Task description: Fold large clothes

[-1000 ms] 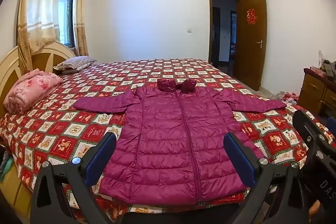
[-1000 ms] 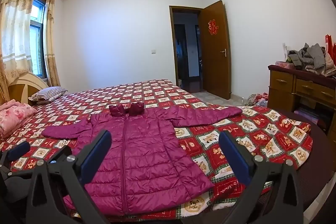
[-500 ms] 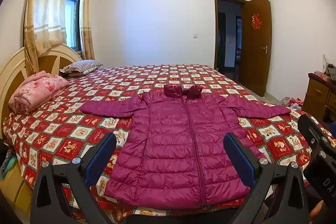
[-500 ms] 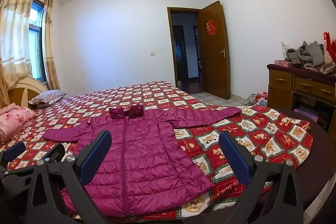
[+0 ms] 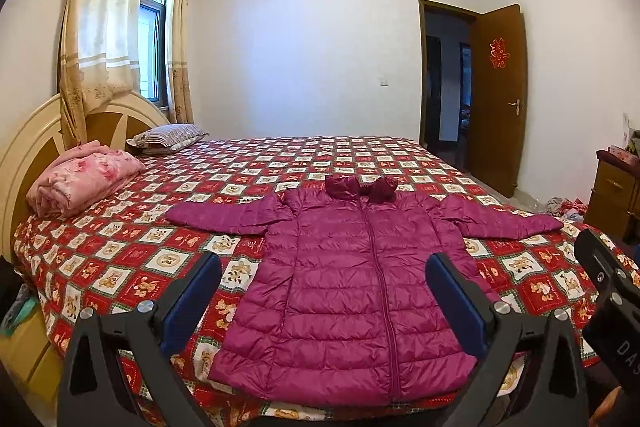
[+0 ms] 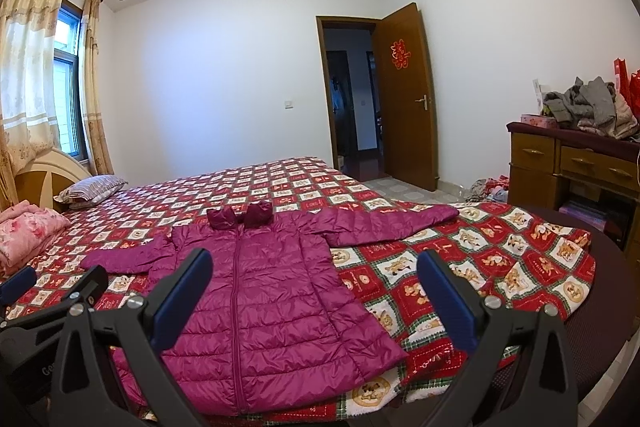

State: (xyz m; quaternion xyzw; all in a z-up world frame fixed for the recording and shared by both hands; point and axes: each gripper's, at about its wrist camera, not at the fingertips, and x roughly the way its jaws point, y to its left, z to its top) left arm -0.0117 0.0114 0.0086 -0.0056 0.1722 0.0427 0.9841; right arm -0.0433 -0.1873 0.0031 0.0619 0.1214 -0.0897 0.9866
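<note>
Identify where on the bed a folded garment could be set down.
Free: the bedspread beyond the jacket collar, toward the far wall, and the strip between its sleeve and the pink bundle. Crowded: the headboard end, with bundle and pillow, and the near middle under the jacket.

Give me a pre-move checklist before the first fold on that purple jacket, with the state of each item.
1. Jacket lies flat, front up, on the bedspread: ok.
2. Both sleeves spread out to the sides: ok.
3. Zipper closed along the front: ok as far as it shows.
4. Left claw open and holding nothing: ok.
5. Right claw open and holding nothing: ok.
6. Hem fully on the bed, not hanging off the near edge: cannot tell, the claws hide part of it.
</note>
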